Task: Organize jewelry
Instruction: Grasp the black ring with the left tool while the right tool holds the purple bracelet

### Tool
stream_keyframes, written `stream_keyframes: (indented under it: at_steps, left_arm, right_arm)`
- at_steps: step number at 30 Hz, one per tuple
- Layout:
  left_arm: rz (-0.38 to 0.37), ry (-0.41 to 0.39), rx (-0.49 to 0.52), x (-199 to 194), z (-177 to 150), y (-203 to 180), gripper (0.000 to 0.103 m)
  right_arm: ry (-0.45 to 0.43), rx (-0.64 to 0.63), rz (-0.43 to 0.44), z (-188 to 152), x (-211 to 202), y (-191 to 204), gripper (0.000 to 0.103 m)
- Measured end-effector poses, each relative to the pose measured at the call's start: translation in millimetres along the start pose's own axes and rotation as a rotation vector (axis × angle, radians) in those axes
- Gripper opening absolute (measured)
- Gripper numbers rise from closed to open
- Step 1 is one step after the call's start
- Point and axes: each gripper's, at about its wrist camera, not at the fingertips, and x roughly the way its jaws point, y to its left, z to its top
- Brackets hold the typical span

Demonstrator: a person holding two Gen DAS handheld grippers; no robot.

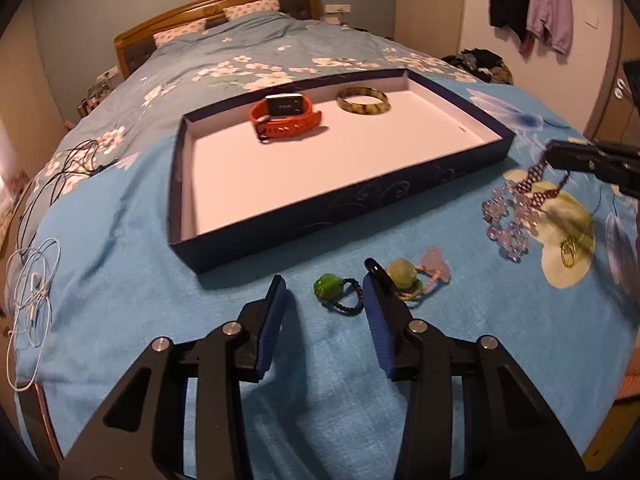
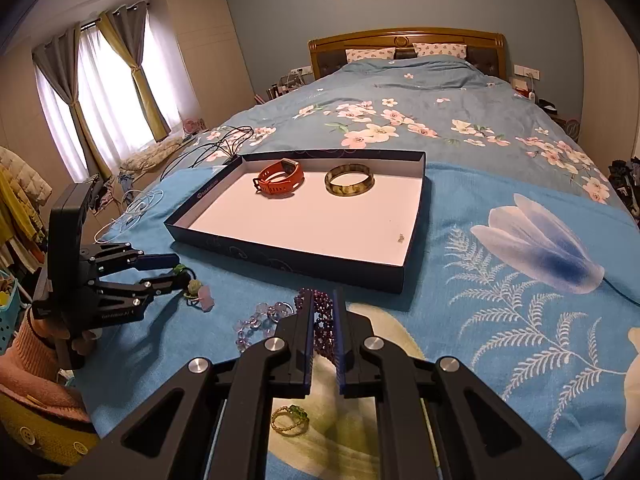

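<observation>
My left claw (image 1: 326, 286) stands part open over the blue blanket (image 1: 120, 280), with the green bead ring (image 1: 334, 292) lying between its fingers; the pads do not press it. The ring has a glossy green stone on a loop of small dark beads. Just past my left claw's right finger sits a yellow-green bead (image 1: 402, 274) with a pale pink charm (image 1: 434, 266); that finger covers part of it, and I cannot tell how the two are joined.

My right claw (image 2: 323, 300) is clamped on a dark purple beaded strand (image 2: 322, 320), which hangs from the tips. Clear lilac beads (image 2: 260, 320) trail to its left on the blanket, and whether they belong to the same strand I cannot tell. Beneath the right claw lies a gold ring (image 2: 289, 420) with a green stone, partly behind the claw's frame.

Ahead of both claws is the tray (image 1: 320, 216), dark blue outside and white inside. At its far end sit an orange watch (image 1: 286, 120) and a mottled bangle (image 1: 363, 100), apart from each other. The near part of its floor is bare. Its near wall stands close beyond the left fingertips. White cable (image 1: 34, 300) and black cable (image 1: 60, 168) lie well off to the left, near the bed's edge.
</observation>
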Motion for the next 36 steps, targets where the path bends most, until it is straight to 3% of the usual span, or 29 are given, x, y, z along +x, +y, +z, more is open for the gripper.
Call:
stream_keyframes:
  at_steps: [2,8,12,15,18,27,36]
  left_arm:
    - [0.039,-0.009,0.002,-1.5,0.1,0.5,0.039]
    - [0.019,-0.056,-0.015,-16.0,-0.2,2.6,0.04]
    - [-0.103,-0.106,0.007,-32.4,-1.6,-5.8,0.04]
    - [-0.132,-0.122,0.067,-35.0,-1.7,-20.0,0.039]
    - [-0.144,-0.095,0.095,-26.4,0.7,-29.9,0.028]
    - [-0.1,-0.049,0.019,-6.4,3.8,-9.7,0.028]
    - [-0.076,-0.008,0.095,10.4,13.1,-17.9,0.027]
  right_arm:
    - [-0.001,0.002,0.001,-0.2,-0.2,0.0,0.007]
    - [-0.005,0.003,0.001,-0.2,-0.4,-1.5,0.007]
    - [-0.006,0.007,0.003,0.2,0.3,-2.8,0.007]
    - [-0.005,0.009,0.006,1.0,1.9,-2.9,0.007]
    - [-0.004,0.006,0.008,1.4,2.6,-0.8,0.007]
    - [-0.007,0.016,0.01,0.7,4.3,-0.7,0.007]
    - [-0.01,0.009,0.021,3.3,4.8,0.9,0.007]
